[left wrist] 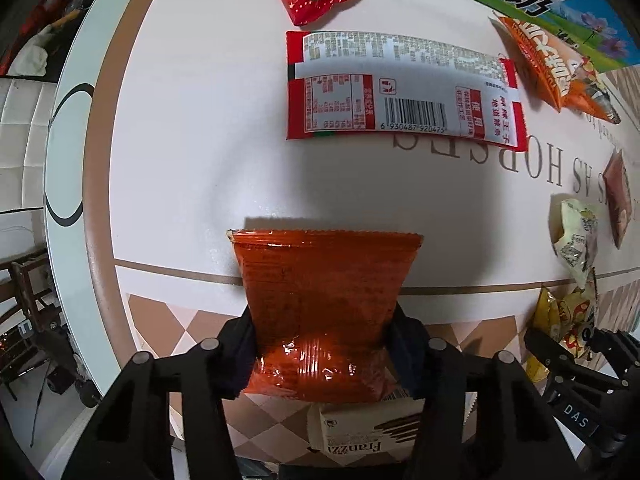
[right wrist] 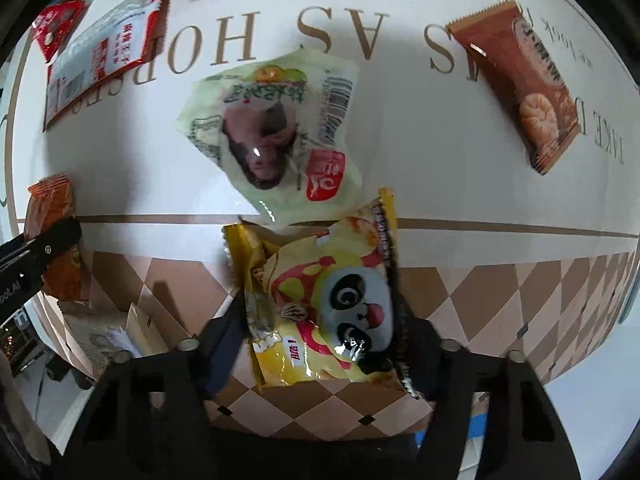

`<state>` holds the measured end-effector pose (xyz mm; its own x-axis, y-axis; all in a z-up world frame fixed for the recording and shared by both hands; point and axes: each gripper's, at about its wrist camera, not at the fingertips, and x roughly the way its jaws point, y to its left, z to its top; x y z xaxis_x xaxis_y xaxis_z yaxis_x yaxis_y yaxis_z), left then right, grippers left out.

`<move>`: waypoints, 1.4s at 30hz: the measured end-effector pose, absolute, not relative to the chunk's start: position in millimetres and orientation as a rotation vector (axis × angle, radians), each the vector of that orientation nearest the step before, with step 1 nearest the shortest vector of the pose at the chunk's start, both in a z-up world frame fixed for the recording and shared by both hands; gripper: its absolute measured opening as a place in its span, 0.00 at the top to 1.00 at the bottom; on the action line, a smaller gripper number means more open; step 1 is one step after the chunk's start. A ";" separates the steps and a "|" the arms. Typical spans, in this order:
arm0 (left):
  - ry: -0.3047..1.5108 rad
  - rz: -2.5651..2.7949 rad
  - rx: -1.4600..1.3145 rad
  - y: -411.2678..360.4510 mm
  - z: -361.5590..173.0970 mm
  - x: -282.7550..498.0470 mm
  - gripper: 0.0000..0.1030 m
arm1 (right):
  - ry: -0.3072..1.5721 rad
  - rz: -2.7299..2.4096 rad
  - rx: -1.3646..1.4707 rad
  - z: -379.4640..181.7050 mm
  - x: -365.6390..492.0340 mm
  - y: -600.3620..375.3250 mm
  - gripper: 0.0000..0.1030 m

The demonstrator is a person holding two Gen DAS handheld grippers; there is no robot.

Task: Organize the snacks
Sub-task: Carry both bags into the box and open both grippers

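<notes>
Orange packet [left wrist: 320, 312] between left gripper [left wrist: 322, 356] fingers (pinched)

Between the matt black plastic fingers of the left gripper [left wrist: 324, 356] sits an orange-red packet [left wrist: 320, 304] of glossy, crinkled foil film that catches bright glare near its lower seal. Below it lies a matt paper-like beige box [left wrist: 360, 436]. Ahead of this gripper, the red-and-white packet [left wrist: 400, 88] looks smooth and only faintly shiny. The tabletop [left wrist: 180, 140] is a smooth, slightly reflective printed surface. The right gripper [right wrist: 320, 340] pinches a yellow panda packet [right wrist: 324, 304] of wrinkled, glossy plastic film; just beyond, the pale green packet [right wrist: 276, 132] has a clear, shiny window.
</notes>
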<state>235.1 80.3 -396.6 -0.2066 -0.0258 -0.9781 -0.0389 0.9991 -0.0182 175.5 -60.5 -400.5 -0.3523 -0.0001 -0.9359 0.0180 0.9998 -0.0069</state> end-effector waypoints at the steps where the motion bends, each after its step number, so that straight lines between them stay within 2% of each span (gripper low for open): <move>1: 1.780 0.005 -0.055 79.4 -395.3 234.1 0.49 | 1.928 -0.017 0.016 -398.7 174.3 -59.5 0.38; 7: 1.747 -0.026 -0.087 73.8 -363.9 236.3 0.49 | 1.929 0.019 0.044 -381.8 158.0 -58.0 0.41; 12: 1.649 -0.094 -0.131 74.9 -297.3 250.5 0.49 | 1.872 0.102 0.143 -330.6 172.2 -52.3 0.41; 17: 1.520 -0.171 -0.152 83.6 -221.6 302.2 0.49 | 1.713 0.191 0.224 -254.7 225.3 -42.6 0.41; 22: 1.435 -0.160 -0.108 105.0 -183.0 381.6 0.49 | 1.575 0.225 0.273 -203.5 305.8 -46.1 0.41; 27: 1.462 -0.112 -0.065 116.6 -196.8 468.9 0.49 | 1.555 0.194 0.289 -203.5 391.0 -40.6 0.41; 32: 1.549 -0.102 -0.051 114.6 -233.4 536.2 0.49 | 1.613 0.155 0.287 -245.3 449.5 -20.9 0.41; 42: 1.639 -0.092 -0.035 108.0 -281.8 583.6 0.49 | 1.720 0.104 0.280 -316.3 481.7 -12.6 0.41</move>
<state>583.6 108.0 -281.8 -0.0702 -0.0793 -0.9944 0.0331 0.9961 -0.0817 481.7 -12.6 -316.3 -0.1437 0.2443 -0.9590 0.1266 0.9656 0.2270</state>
